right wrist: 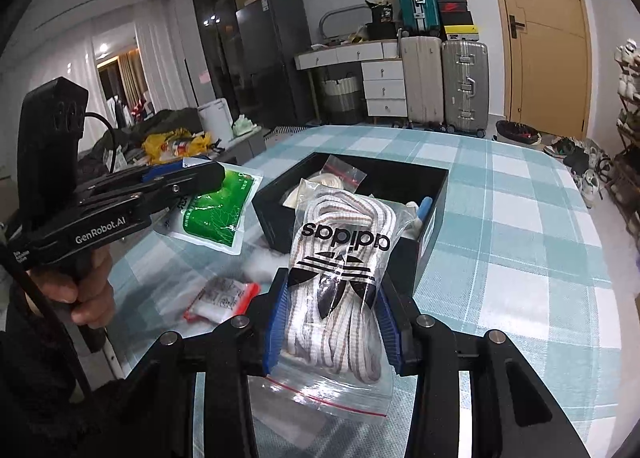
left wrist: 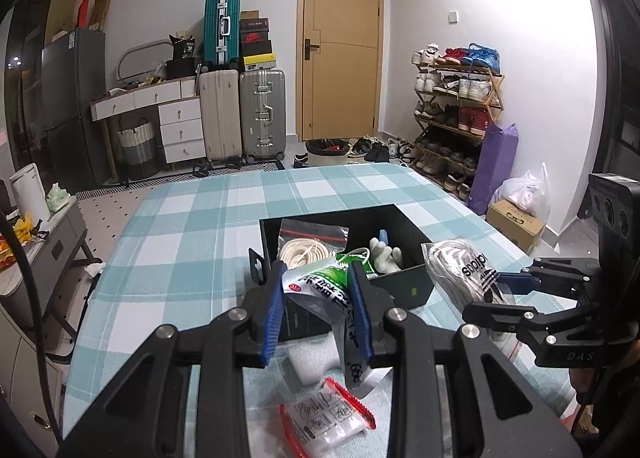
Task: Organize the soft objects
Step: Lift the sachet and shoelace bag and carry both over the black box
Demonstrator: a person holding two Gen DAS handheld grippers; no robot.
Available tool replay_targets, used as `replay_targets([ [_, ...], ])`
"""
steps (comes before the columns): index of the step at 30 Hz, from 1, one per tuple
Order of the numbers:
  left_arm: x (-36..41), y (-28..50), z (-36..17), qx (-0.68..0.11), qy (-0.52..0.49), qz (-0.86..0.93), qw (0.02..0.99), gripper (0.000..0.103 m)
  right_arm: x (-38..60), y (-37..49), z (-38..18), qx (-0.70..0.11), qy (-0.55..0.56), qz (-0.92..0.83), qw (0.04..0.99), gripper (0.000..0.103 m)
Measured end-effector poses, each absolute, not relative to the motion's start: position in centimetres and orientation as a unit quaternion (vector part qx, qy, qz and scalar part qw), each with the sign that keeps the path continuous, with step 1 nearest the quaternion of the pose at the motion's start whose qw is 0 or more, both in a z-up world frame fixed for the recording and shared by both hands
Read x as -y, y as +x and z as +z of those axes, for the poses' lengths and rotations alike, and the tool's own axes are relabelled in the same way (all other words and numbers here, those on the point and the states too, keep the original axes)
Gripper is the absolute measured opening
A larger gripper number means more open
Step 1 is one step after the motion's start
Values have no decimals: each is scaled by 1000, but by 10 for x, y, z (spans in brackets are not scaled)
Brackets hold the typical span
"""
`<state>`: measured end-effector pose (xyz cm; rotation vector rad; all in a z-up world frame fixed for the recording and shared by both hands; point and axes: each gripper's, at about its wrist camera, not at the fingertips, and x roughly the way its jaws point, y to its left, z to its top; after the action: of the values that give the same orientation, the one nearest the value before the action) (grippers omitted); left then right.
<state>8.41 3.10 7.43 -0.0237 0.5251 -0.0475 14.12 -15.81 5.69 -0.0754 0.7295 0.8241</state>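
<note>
A black open box sits on the checked tablecloth and holds a bagged cream cord, a white soft toy and other bits. My left gripper is shut on a green-and-white packet, held above the box's near edge. My right gripper is shut on a clear adidas bag of striped laces, held just right of the box.
A small red-edged packet and white fluff lie on the table in front of the box. Suitcases, drawers, a shoe rack and a door stand beyond.
</note>
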Motion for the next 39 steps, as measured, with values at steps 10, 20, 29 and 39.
replay_targets([
  [10,-27,96,80,-250,-7,-26,968,29,162,143,68,-336,-4,384,860,41],
  [20,-29,110,83,-241,-12,-29,970,29,155,151,83,-326,7,372,869,41],
  [29,-35,124,85,-236,-25,-26,971,29,146,175,90,-330,22,358,873,41],
  [39,-40,143,76,-244,-34,-22,969,29,128,197,79,-343,18,347,873,41],
])
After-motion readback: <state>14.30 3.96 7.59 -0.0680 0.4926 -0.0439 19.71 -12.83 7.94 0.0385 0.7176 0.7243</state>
